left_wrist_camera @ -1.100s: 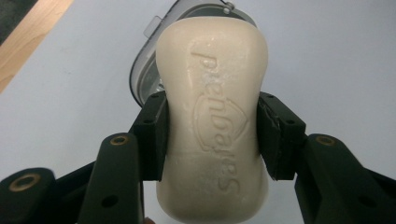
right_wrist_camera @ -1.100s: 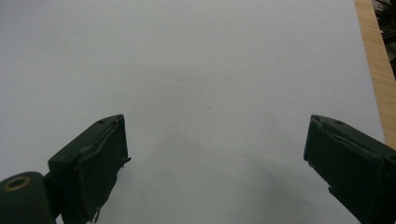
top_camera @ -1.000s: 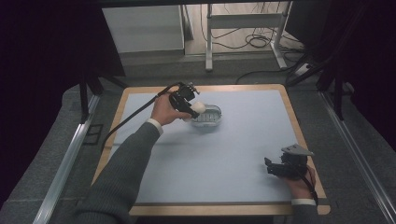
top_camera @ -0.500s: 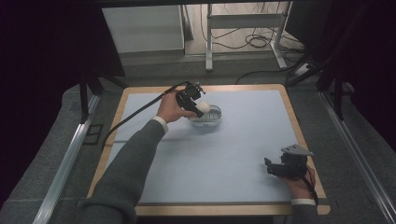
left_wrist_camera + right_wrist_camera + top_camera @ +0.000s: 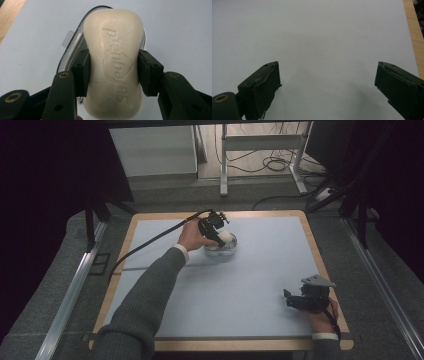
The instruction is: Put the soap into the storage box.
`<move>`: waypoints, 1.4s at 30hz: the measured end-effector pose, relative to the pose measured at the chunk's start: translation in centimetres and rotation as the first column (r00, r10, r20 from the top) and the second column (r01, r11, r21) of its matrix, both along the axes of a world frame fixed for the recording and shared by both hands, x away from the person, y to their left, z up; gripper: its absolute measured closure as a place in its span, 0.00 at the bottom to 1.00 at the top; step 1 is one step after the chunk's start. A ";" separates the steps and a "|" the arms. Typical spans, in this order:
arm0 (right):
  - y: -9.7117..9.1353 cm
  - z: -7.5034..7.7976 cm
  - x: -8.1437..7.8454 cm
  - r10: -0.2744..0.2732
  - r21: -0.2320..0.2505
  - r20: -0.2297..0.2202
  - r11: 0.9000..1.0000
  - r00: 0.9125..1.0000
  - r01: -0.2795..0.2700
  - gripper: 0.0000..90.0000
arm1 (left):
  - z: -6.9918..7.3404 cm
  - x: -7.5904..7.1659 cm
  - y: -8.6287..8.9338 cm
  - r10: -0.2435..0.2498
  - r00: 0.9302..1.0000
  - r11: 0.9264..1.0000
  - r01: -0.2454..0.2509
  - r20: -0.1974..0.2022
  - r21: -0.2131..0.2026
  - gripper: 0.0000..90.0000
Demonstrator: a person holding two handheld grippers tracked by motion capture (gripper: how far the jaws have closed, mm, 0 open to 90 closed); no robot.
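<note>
The left gripper (image 5: 113, 72) holds a pale bar of soap (image 5: 113, 62) across its narrow waist, one black jaw pressed on each long side, so the jaws are closed firmly on it. Under the soap, in the left gripper view, a clear soap dish (image 5: 72, 47) shows with its rim going out past the far end and one side of the bar; I cannot tell if the soap already touches the dish or hangs a little above it. In the high view the soap (image 5: 225, 237) sits right over the dish (image 5: 221, 251), which stands in the far middle part of the worktop (image 5: 260, 270), and the left gripper (image 5: 212, 227) is on the near-left side of the dish. The right gripper (image 5: 300, 300) rests well apart from the dish, toward the near right corner, and in its own view its jaws stand wide with only the blue surface between them. I judge that the step in hand is the placing or the lifting of the soap at the dish. If it is placing, the next move calls for lowering the bar straight until it lies flat inside the rim, then opening the jaws gently, so that the light dish does not slide or tip
</note>
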State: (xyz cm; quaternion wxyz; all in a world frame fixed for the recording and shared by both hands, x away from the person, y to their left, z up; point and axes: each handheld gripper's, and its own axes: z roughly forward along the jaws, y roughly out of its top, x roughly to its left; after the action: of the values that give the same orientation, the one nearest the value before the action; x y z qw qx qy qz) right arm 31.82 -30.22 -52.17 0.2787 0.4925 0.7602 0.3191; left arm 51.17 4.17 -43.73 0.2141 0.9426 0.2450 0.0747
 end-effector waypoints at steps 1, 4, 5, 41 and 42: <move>0.0 0.0 0.0 0.000 0.000 0.000 1.000 1.000 0.000 0.07 | 0.0 0.0 0.0 0.000 1.000 1.000 0.000 0.000 0.000 0.55; 0.0 0.0 0.0 -0.004 0.000 0.000 1.000 1.000 0.004 0.07 | -0.4 0.2 -0.3 0.000 1.000 1.000 0.000 -0.005 -0.007 0.55; 0.0 0.0 0.0 -0.002 0.000 -0.001 1.000 1.000 0.002 0.07 | -0.6 0.2 -0.4 0.002 1.000 1.000 -0.002 -0.005 -0.002 0.55; 0.3 0.0 -0.1 0.003 -0.013 0.000 1.000 1.000 -0.003 0.07 | 1.9 -4.7 4.3 0.055 0.995 0.974 -0.035 0.085 -0.223 0.33; 0.4 0.0 -0.2 0.004 -0.013 0.000 1.000 1.000 -0.004 0.07 | 1.9 -4.7 4.3 0.055 0.995 0.974 -0.035 0.085 -0.223 0.33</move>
State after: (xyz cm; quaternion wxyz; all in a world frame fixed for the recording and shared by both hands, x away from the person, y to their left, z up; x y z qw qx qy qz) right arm 31.67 -29.86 -52.17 0.2814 0.4892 0.7631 0.3149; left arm 46.50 8.50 -41.82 0.3266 0.9028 0.2633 0.0946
